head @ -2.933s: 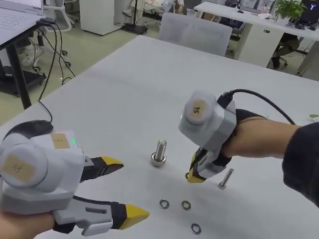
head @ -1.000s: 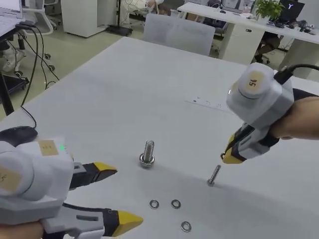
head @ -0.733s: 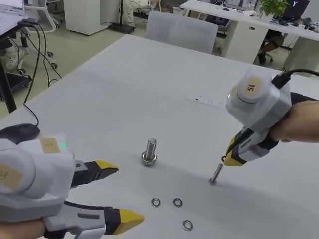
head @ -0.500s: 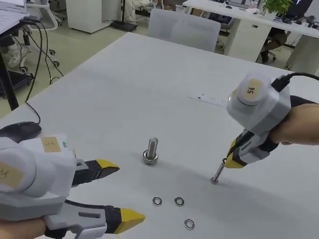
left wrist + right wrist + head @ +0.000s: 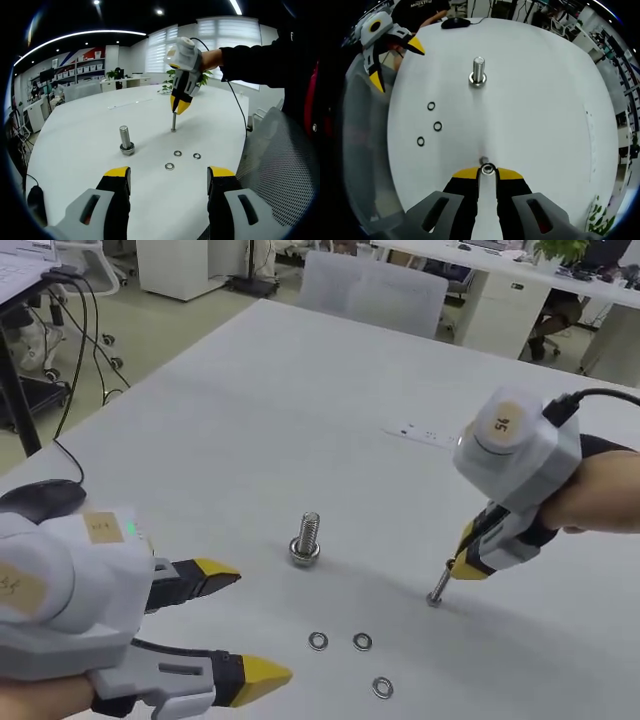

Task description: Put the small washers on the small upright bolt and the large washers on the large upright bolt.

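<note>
In the head view the left gripper (image 5: pixel 247 625) is cut off by the bottom and left edges, and its body hides the near side of a dark mouse (image 5: pixel 40 498). The right gripper (image 5: pixel 464 566) covers the top of the small bolt (image 5: pixel 437 591). The three washers (image 5: pixel 362 641) are too small to sort by size. Whether a washer rings the foot of the large bolt (image 5: pixel 307 537) cannot be told

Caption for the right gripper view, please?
Right gripper shut on the small bolt, three washers and large bolt beyond.
</note>
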{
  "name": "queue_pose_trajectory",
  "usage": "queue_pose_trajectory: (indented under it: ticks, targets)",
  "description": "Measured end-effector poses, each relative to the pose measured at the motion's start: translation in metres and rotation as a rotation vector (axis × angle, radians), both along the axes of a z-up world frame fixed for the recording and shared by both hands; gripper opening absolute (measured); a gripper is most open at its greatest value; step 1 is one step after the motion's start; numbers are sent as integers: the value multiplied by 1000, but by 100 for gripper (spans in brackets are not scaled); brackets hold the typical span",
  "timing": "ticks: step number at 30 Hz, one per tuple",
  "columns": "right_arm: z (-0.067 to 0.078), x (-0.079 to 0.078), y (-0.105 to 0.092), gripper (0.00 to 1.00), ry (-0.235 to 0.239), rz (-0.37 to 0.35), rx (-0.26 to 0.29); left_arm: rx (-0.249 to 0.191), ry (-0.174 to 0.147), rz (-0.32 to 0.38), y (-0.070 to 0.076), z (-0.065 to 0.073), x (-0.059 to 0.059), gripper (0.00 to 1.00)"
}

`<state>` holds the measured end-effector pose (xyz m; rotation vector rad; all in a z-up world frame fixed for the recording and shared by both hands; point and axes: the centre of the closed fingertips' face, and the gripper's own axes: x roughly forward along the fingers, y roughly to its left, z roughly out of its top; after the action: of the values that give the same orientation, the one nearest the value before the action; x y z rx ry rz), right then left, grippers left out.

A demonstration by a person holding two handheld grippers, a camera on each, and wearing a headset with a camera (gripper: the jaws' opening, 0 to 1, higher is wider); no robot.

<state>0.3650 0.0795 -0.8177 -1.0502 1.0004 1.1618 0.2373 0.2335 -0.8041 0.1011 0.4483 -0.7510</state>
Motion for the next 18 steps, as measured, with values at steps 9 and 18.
queue_pose_trajectory:
  ticks: [9, 18]
  targets:
    - [-2, 1, 1, 13, 6, 0, -2, 1, 3, 1, 0, -1, 0, 61]
    - [-5, 1, 2, 13, 12, 0, -7, 4, 7, 1, 2, -1, -1, 61]
